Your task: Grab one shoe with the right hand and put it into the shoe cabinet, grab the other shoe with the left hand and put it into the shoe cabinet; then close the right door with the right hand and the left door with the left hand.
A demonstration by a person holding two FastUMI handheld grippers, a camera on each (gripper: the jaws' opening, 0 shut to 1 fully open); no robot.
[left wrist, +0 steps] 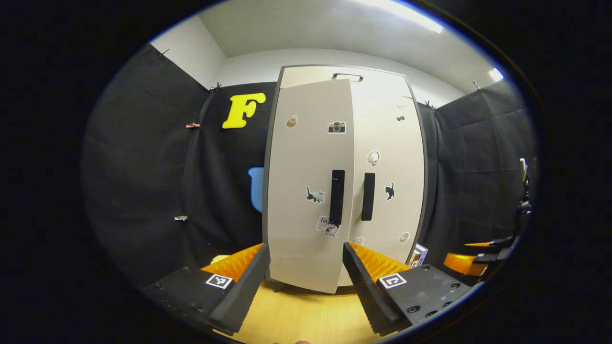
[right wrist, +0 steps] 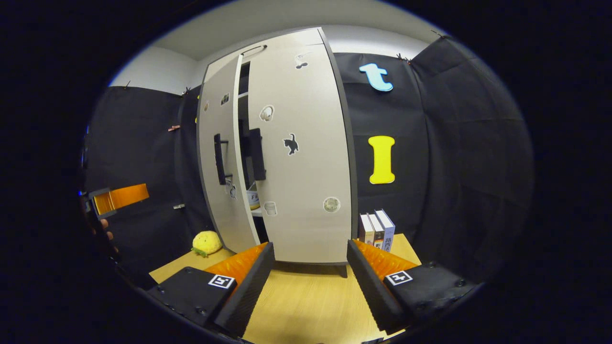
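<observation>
Both hand-held grippers, left (left wrist: 306,286) and right (right wrist: 311,286), gape wide and empty at frame bottom. Mid-frame, the shoe cabinet (left wrist: 382,119) has its right door (right wrist: 301,157) shut and its left door (left wrist: 308,186) ajar.

The tall pale two-door shoe cabinet (right wrist: 287,153) stands on the light wooden table (right wrist: 306,301), its left door (right wrist: 217,162) ajar (right door (right wrist: 301,157) closed); the right gripper (right wrist: 310,274) hangs open before it.

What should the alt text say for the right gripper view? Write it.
A pale shoe cabinet stands on a wooden table, its right door shut and its left door slightly ajar. The right claw hangs open before it, empty, with books at right and a yellow plush toy at left.
</observation>
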